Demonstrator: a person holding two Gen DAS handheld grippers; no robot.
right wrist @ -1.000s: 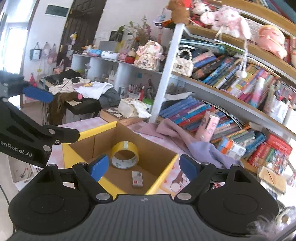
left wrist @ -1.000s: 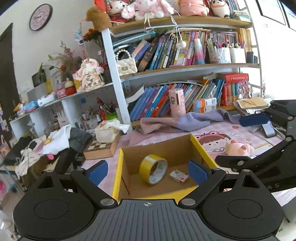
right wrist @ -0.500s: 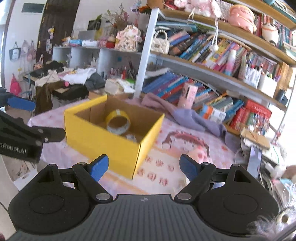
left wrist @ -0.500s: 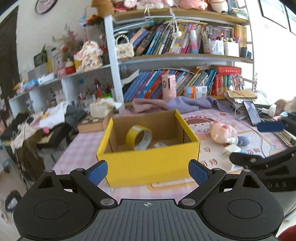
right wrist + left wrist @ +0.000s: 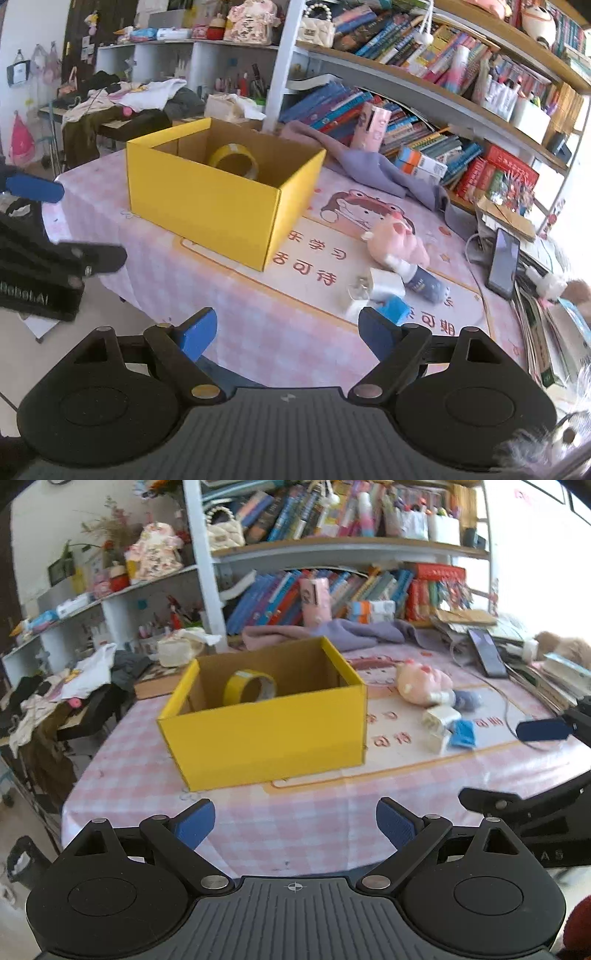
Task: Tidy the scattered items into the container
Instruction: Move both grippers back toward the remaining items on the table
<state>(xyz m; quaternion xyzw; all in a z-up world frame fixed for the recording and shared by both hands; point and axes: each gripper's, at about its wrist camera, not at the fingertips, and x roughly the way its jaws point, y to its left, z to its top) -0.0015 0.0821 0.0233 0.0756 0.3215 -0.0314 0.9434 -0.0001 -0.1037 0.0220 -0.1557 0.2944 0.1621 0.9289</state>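
Our left tongs and right tongs wide open, empty, before pink-checked table, yellow box near its left edge, crowded bookshelf behind.

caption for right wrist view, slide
Open right gripper faces yellow box holding tape roll; pink plush and white charger lie outside.

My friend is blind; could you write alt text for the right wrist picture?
An open yellow box holding a tape roll sits on a pink checked table. A pink plush, charger and blue packet lie to its right, ahead of the open right gripper.
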